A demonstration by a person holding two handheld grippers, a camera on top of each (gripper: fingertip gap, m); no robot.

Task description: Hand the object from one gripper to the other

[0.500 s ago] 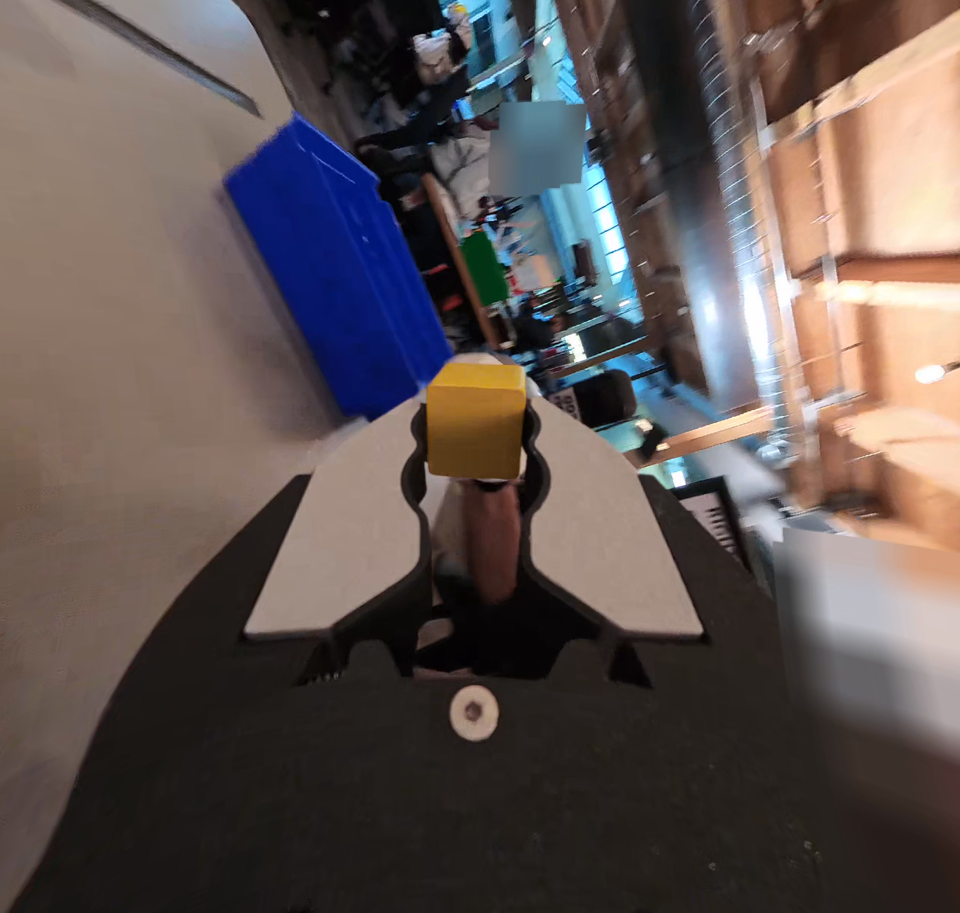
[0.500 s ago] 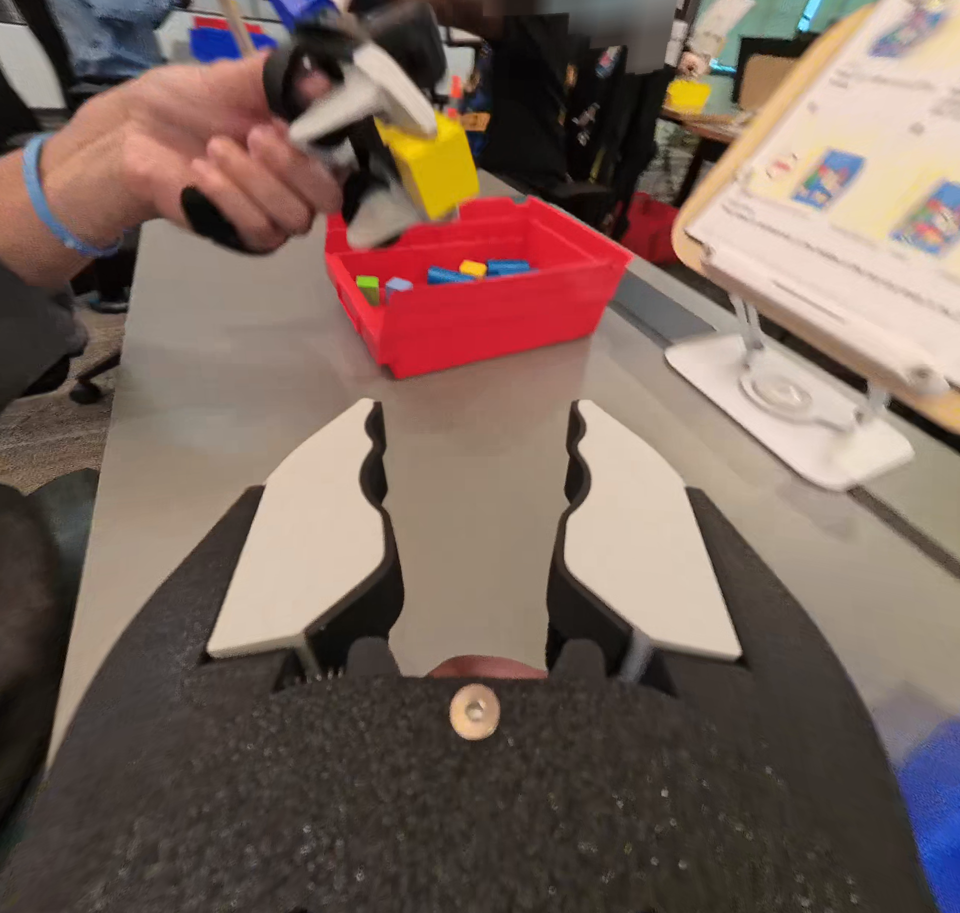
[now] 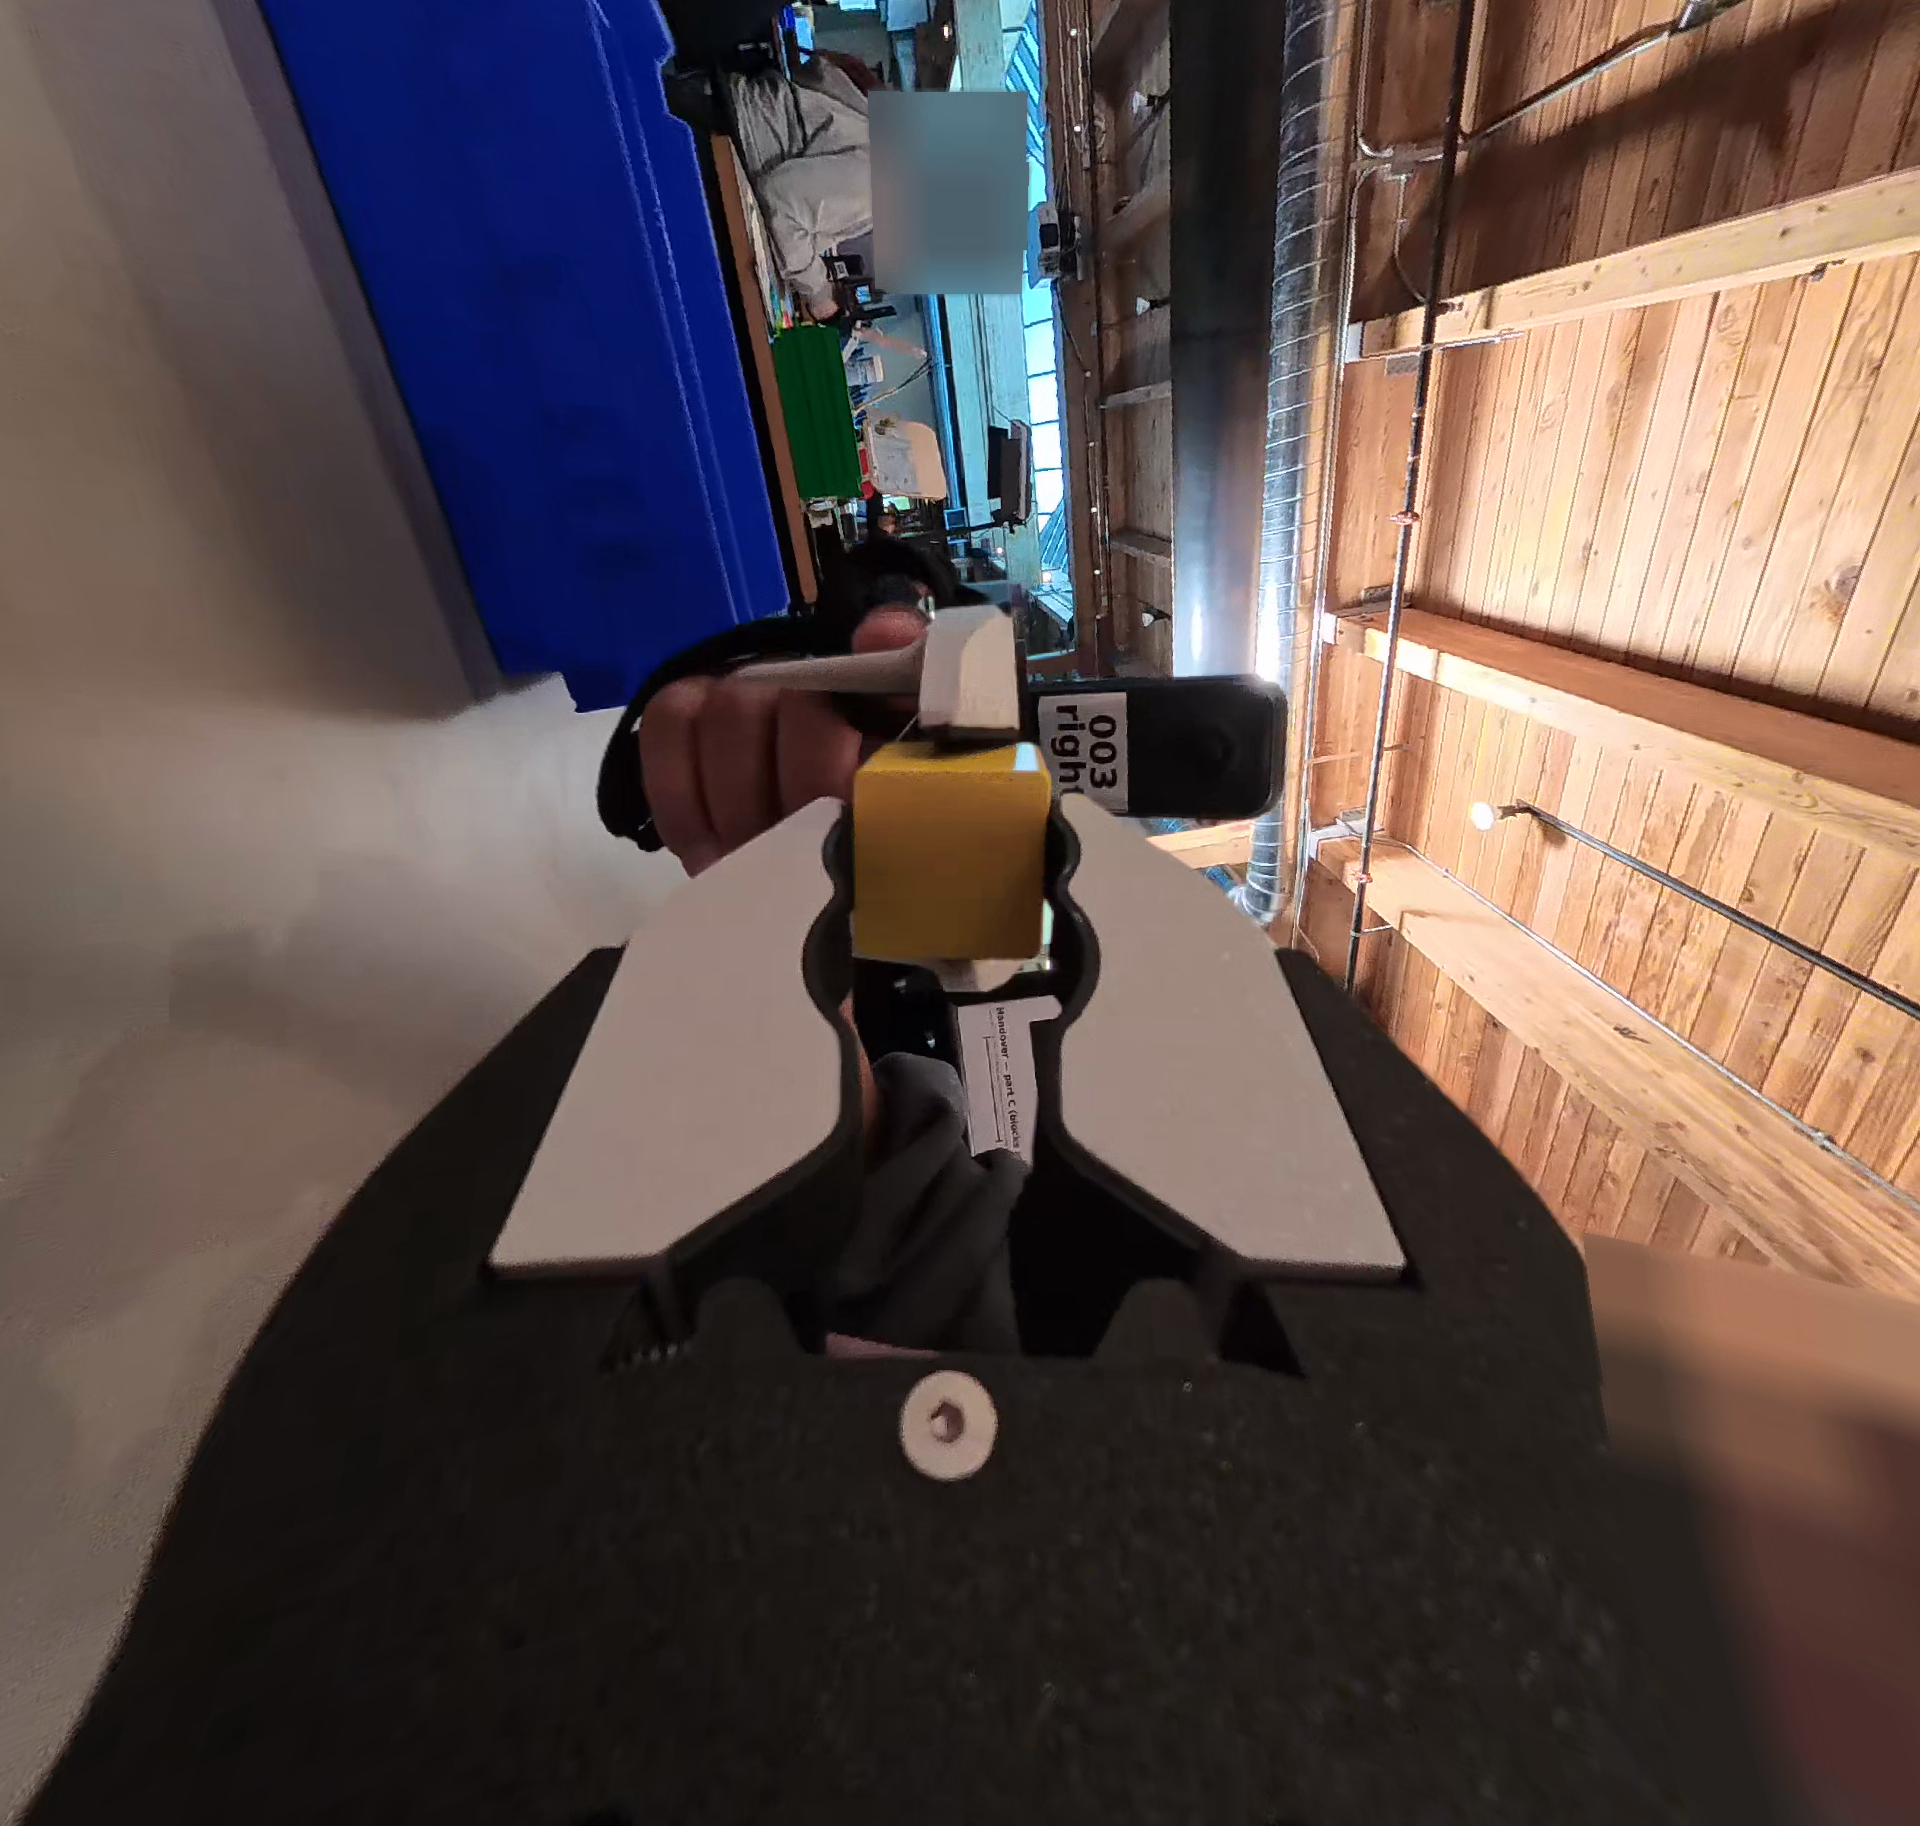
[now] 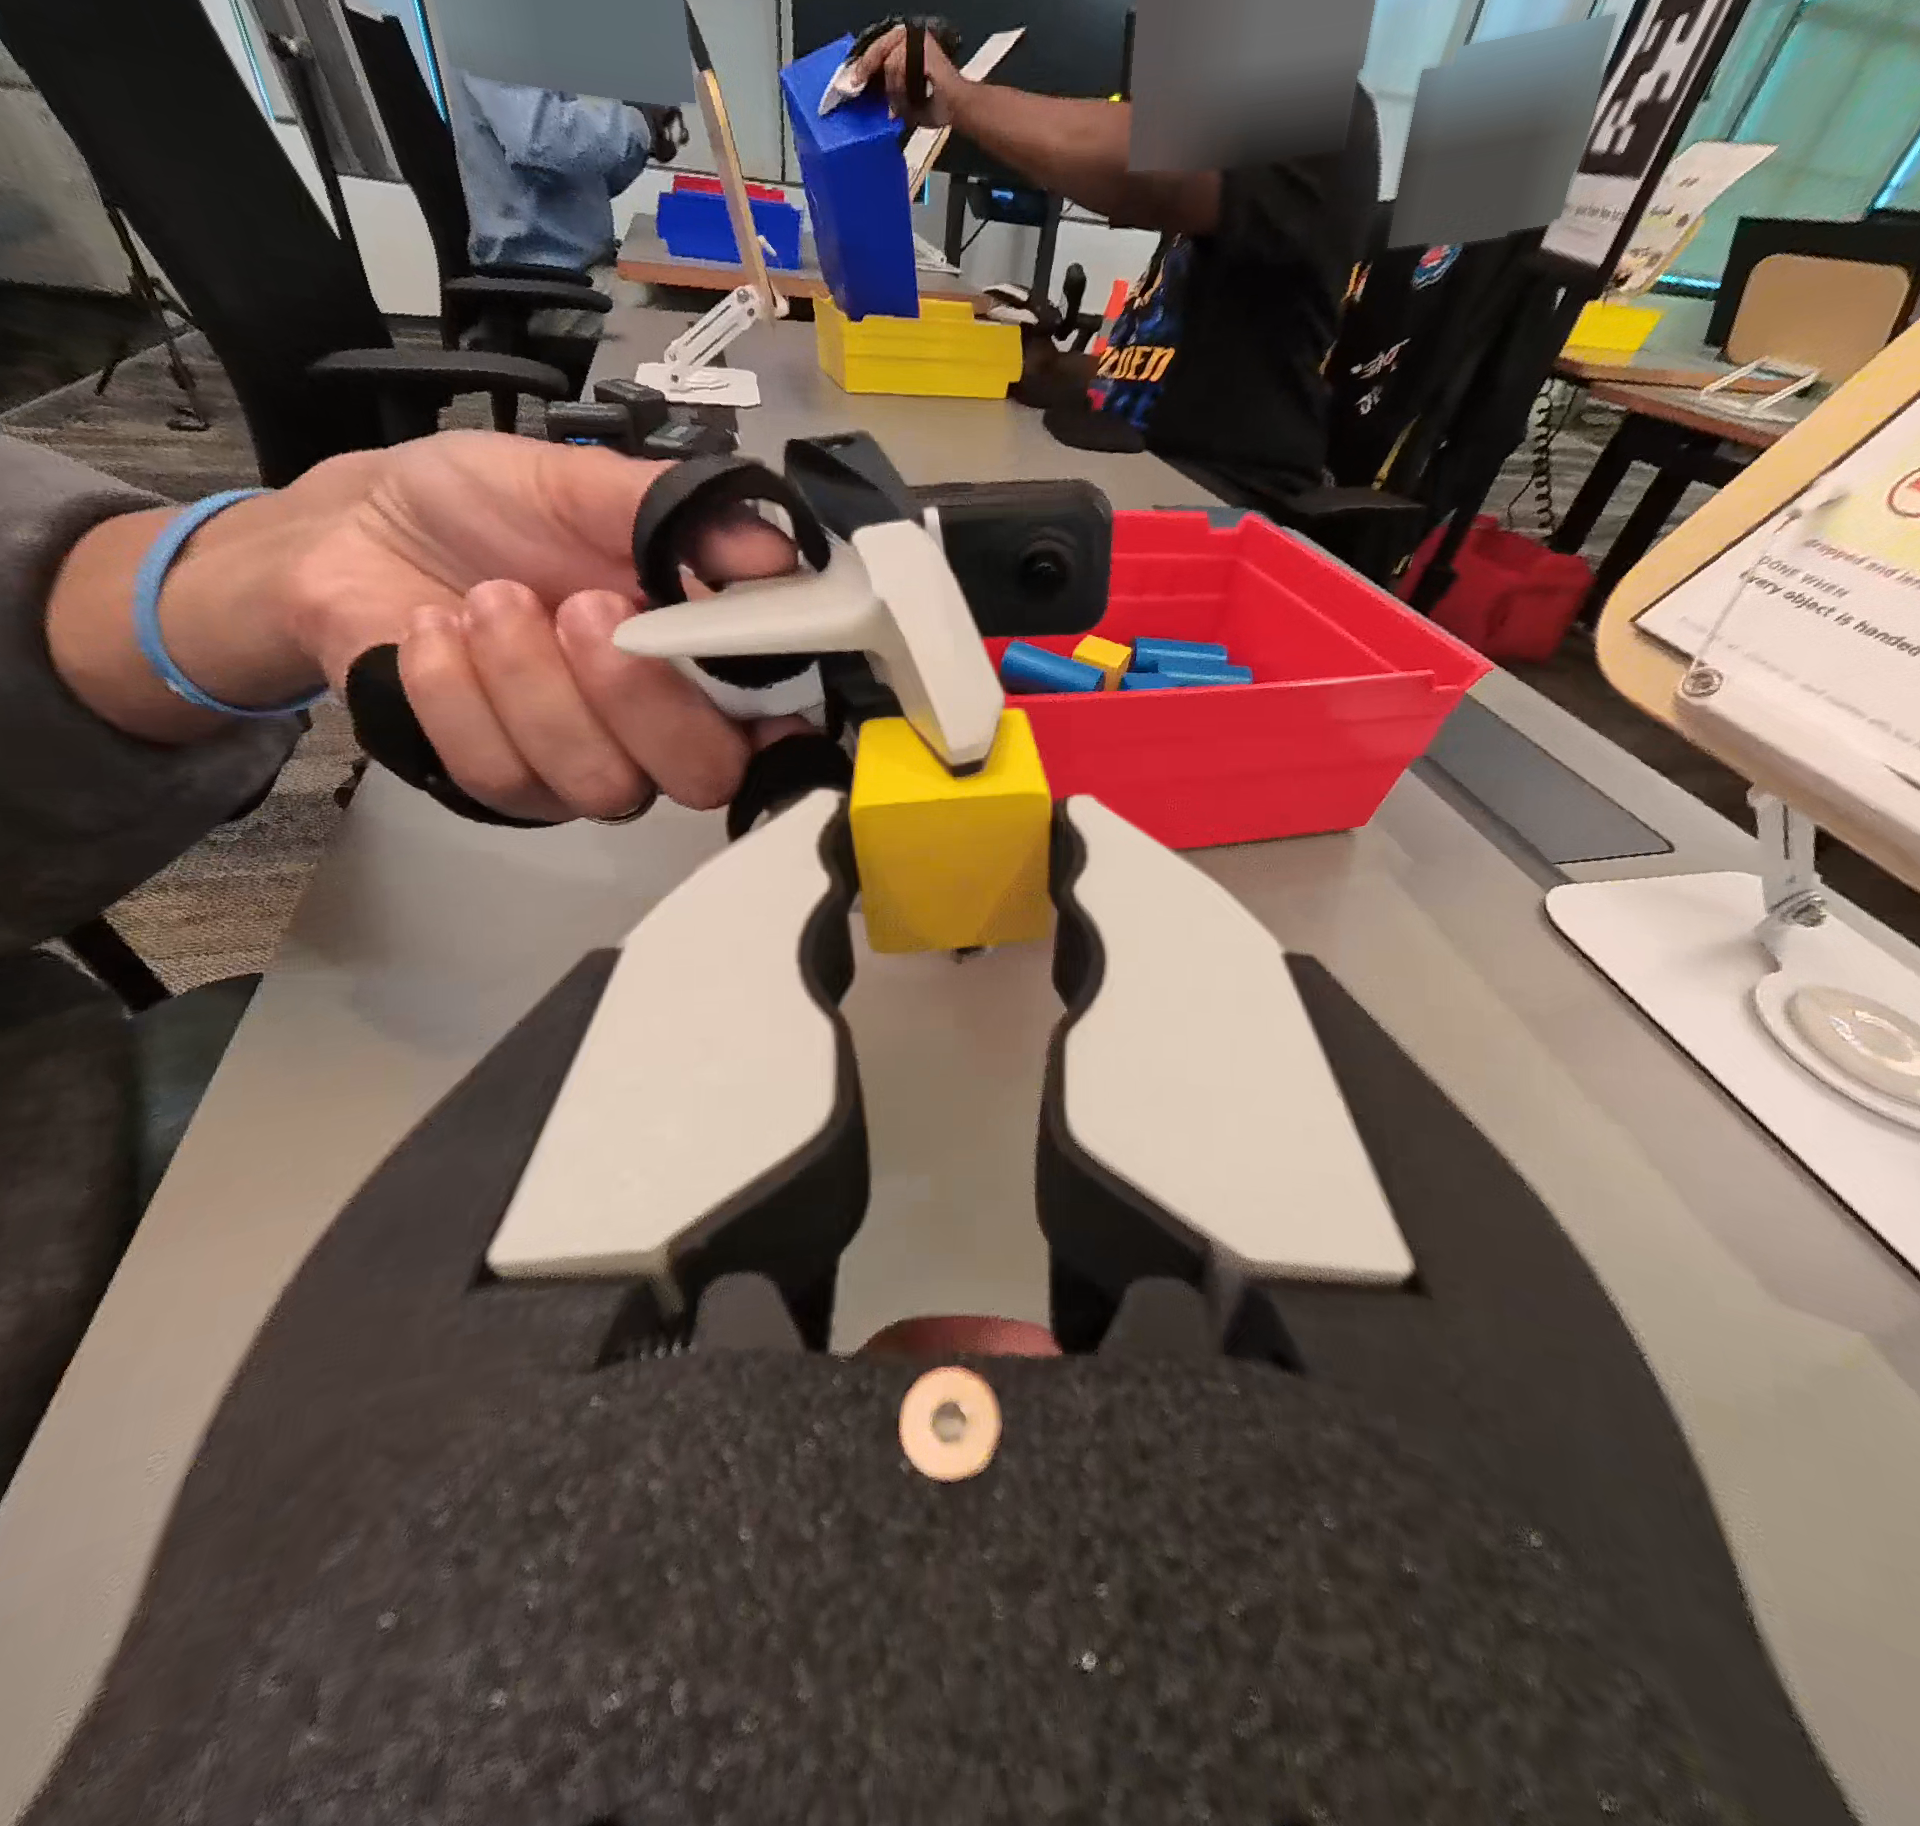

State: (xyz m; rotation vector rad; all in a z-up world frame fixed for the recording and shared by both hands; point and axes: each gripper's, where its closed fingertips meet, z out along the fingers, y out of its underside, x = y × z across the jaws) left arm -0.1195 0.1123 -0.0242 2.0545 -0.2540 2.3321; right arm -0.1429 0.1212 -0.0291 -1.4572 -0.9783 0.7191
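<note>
Item: yellow block (image 4: 948,836), one cube, held in the air above the table (image 4: 1299,945), near its middle, in front of the red bin.

Holder: my left gripper (image 4: 961,748), clamped on the block top and bottom; in the left wrist view its fingers sit snug against the block's side faces.

Receiver: my right gripper (image 4: 951,872), fingers flanking the block left and right. A thin gap seems to remain on each side, so I judge it narrowed around the block but not yet pinching; I cannot tell for certain.

Surroundings: red bin (image 4: 1247,768) on the table beyond the block, holding blue and yellow pieces (image 4: 1143,662); a document stand (image 4: 1766,955) at the right edge; a blue bin (image 3: 499,270) seen from the left wrist view; other people at a far table.

Progress: block lifted and presented, grippers aligned crosswise. Remaining, in my judgement: the right closes fully, the left releases and withdraws.
</note>
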